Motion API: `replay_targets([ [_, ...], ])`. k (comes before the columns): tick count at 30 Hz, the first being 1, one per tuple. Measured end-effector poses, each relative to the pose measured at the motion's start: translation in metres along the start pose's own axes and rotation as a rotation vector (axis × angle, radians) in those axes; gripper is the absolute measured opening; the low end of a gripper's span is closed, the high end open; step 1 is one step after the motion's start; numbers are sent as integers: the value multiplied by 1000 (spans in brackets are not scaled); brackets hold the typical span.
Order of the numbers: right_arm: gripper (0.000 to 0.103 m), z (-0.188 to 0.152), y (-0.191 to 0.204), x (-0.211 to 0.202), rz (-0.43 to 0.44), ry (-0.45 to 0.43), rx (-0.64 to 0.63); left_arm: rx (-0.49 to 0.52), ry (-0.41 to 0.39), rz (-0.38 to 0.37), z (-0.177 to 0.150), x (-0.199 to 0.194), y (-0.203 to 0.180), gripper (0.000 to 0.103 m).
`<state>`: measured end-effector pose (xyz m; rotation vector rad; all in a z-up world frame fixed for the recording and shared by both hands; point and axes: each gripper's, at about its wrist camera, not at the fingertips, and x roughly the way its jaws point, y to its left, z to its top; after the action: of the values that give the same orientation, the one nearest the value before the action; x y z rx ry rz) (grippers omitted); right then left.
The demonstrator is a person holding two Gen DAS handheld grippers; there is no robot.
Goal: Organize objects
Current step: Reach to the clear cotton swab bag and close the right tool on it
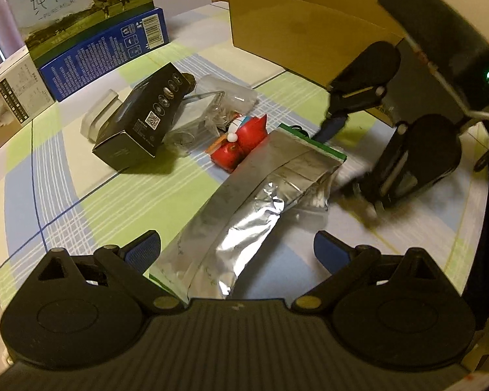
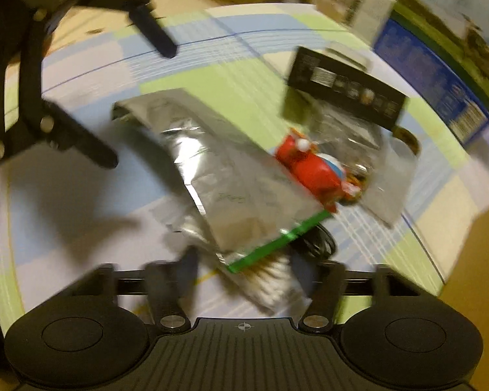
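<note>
A silver foil pouch (image 1: 260,195) with a green edge lies flat on the checked tablecloth. Its near end sits between the spread blue-padded fingers of my left gripper (image 1: 236,251), which is open and not pinching it. My right gripper (image 1: 348,163) comes in from the right, open, its fingers on either side of the pouch's far green-edged corner. The right wrist view is blurred: the pouch (image 2: 225,176) reaches in between the right gripper (image 2: 244,260) fingers, and the left gripper (image 2: 140,107) straddles the other end. A red toy figure (image 1: 244,143) (image 2: 313,169) rests against the pouch.
A black carton (image 1: 140,120) (image 2: 345,91) and clear plastic packaging (image 1: 212,104) lie behind the toy. A milk case (image 1: 91,22) and a white box (image 1: 9,97) stand at the back left, an open cardboard box (image 1: 303,32) at the back right. A black cable (image 2: 322,244) shows under the pouch.
</note>
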<state>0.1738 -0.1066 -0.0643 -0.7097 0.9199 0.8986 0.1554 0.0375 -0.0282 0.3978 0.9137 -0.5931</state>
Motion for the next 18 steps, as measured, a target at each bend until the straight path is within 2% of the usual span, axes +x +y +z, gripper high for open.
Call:
replay_targets([
  [3, 25, -11, 1, -13, 23, 26, 74, 37, 9, -5, 4, 2, -1, 97],
  [8, 25, -39, 7, -38, 18, 100, 248, 94, 45, -14, 12, 10, -5, 92],
  [10, 25, -48, 14, -43, -2, 100, 249, 106, 54, -25, 14, 15, -5, 87],
  [13, 36, -53, 31, -48, -65, 44, 173, 133, 82, -30, 19, 25, -5, 81],
  [15, 49, -53, 41, -48, -80, 7, 94, 161, 104, -26, 21, 31, -6, 76],
  [18, 49, -52, 45, -38, -100, -23, 61, 171, 140, -15, 22, 38, -8, 60],
])
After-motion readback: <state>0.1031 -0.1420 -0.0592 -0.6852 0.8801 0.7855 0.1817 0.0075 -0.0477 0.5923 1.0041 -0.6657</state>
